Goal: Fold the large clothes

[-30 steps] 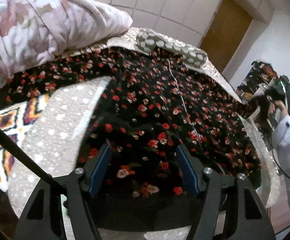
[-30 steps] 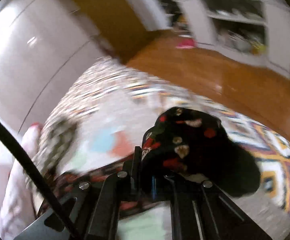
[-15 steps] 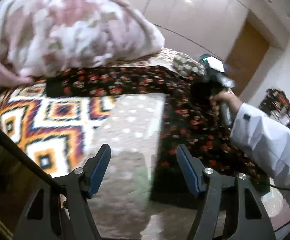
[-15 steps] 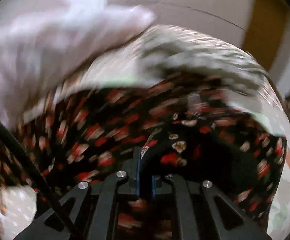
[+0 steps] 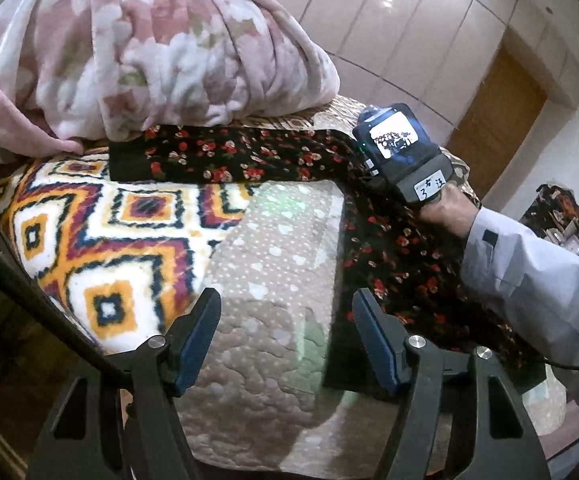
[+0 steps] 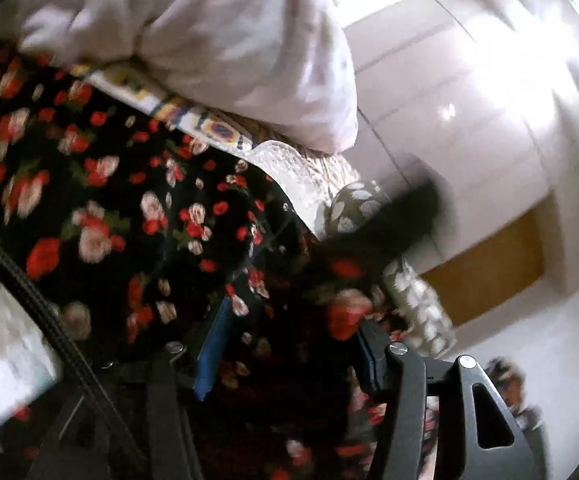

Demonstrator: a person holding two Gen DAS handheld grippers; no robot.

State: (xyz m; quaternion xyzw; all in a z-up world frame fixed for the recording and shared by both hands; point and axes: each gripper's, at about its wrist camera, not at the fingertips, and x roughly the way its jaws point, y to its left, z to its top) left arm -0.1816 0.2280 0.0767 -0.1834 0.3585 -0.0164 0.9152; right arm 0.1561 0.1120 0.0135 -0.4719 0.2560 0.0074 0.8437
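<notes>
**Right tongs let go of the dress as the left pair drew back**

Half a second before, the right gripper (image 6: 285,356) had been clamped on a bunched fold of the flowered dress (image 5: 389,248); now its blue pads (image 6: 209,356) stood wide apart, with loose, blurred cloth lying between and over them. Whether any of that cloth was pinched could not be told, but the jaws were plainly spread.

Seen from the left wrist camera, the right gripper sat at the centre right of the frame, its small screen facing the lens, held in the person's right hand (image 5: 445,208) and resting low over the dress. Earlier it had been higher, at the upper right.

The left gripper (image 5: 285,340) was wide open at the bottom of the frame and held nothing. Its right finger hung over the near edge of the dress, its left over the beige quilt (image 5: 273,264). A second ago both fingers had framed the dress; since then the view had swung left, bringing in more of the patterned blanket (image 5: 101,240).

The dress lay spread on the bed, its body running down the right side of the left view and one sleeve stretching across the upper middle, toward the pink blanket (image 5: 149,52) heaped in the upper left. A spotted pillow (image 6: 405,280) showed at the centre right of the right view.
</notes>
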